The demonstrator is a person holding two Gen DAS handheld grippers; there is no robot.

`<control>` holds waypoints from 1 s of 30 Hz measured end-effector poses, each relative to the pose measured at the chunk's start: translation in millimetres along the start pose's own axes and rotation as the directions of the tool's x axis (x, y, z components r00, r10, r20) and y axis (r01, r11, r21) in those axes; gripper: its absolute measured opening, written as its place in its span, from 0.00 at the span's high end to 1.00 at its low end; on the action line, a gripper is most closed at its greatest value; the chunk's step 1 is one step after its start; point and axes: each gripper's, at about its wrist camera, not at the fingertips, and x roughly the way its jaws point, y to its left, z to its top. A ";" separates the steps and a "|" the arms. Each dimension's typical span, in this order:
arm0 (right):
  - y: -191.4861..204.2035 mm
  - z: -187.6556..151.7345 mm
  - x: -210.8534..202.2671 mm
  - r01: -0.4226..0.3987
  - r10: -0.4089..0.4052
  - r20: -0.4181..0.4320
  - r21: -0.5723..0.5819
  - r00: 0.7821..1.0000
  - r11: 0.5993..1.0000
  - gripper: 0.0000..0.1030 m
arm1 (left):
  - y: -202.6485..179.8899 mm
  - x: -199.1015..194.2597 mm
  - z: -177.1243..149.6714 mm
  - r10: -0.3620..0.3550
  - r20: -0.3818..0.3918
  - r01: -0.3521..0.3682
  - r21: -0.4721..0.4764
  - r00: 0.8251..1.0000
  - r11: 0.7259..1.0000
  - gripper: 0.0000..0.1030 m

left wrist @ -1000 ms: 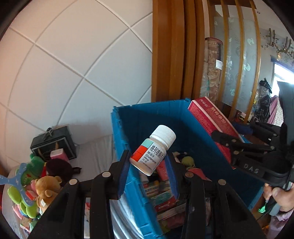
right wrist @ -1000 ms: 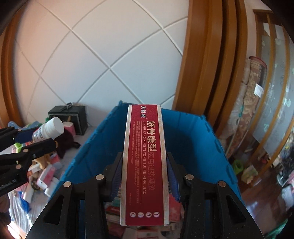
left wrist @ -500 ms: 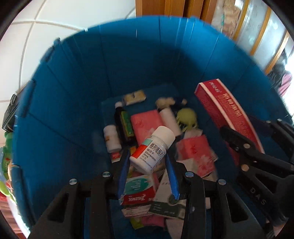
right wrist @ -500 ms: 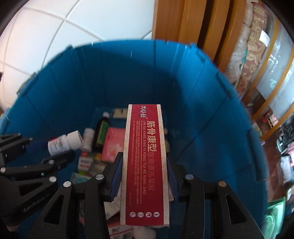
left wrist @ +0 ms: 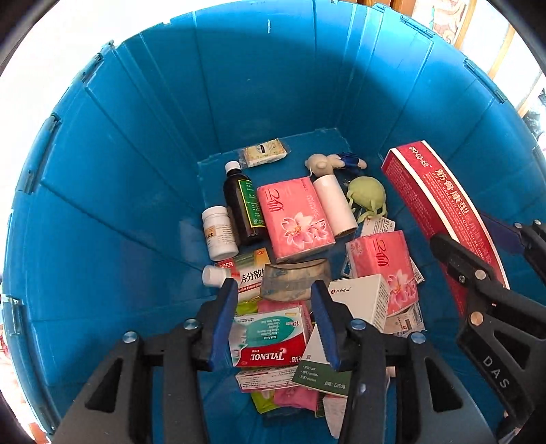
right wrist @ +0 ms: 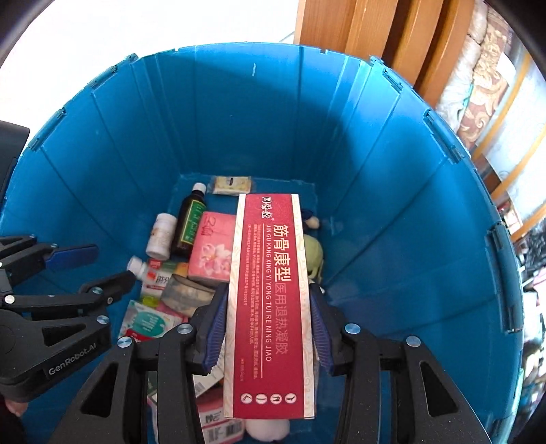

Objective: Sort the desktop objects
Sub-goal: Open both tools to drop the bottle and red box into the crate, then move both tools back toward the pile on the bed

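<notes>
Both grippers point down into a deep blue bin [left wrist: 136, 153] [right wrist: 392, 205]. My left gripper [left wrist: 274, 285] [right wrist: 109, 266] has its jaws opening and nothing between its blue pads. A white-capped medicine bottle [left wrist: 211, 275] [right wrist: 135, 264] lies on the pile just beyond its left fingertip, partly hidden. My right gripper [right wrist: 269, 290] [left wrist: 464, 232] is shut on a long red box [right wrist: 269, 307] [left wrist: 440, 194] with white Chinese lettering. It grips the box near its lower half and holds it above the bin's contents.
The bin floor holds two pink tissue packs [left wrist: 293, 218], a dark syrup bottle [left wrist: 244, 208], a small white bottle [left wrist: 218, 232], a Tylenol box [left wrist: 269, 341], a green soft toy [left wrist: 367, 194] and several other boxes. Wooden frames [right wrist: 358, 27] rise behind the bin.
Both grippers tipped downward and sank into the bin. The left jaws spread and the white-capped bottle left them. The right gripper kept its hold on the red box.
</notes>
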 end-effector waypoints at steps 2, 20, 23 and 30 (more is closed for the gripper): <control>0.1 2.5 -0.3 0.018 -0.018 0.002 -0.001 1.000 1.000 0.50 | 0.1 1.1 -0.5 0.002 -0.005 -0.002 0.000 1.000 1.000 0.58; 2.3 6.3 1.8 0.054 -0.052 -0.026 0.076 0.998 0.996 0.01 | 11.8 -40.8 -9.3 0.023 0.147 -0.013 -0.067 0.989 0.998 0.58; 4.4 6.2 -11.5 0.011 -0.013 0.017 0.084 1.000 0.996 0.01 | 13.8 -69.8 -21.1 0.004 0.208 0.006 -0.048 0.978 0.999 0.58; 23.2 -2.9 -77.0 -0.061 0.041 0.203 0.097 0.978 0.993 0.00 | 48.0 -151.2 -71.5 0.035 0.439 0.016 -0.110 0.898 0.994 0.57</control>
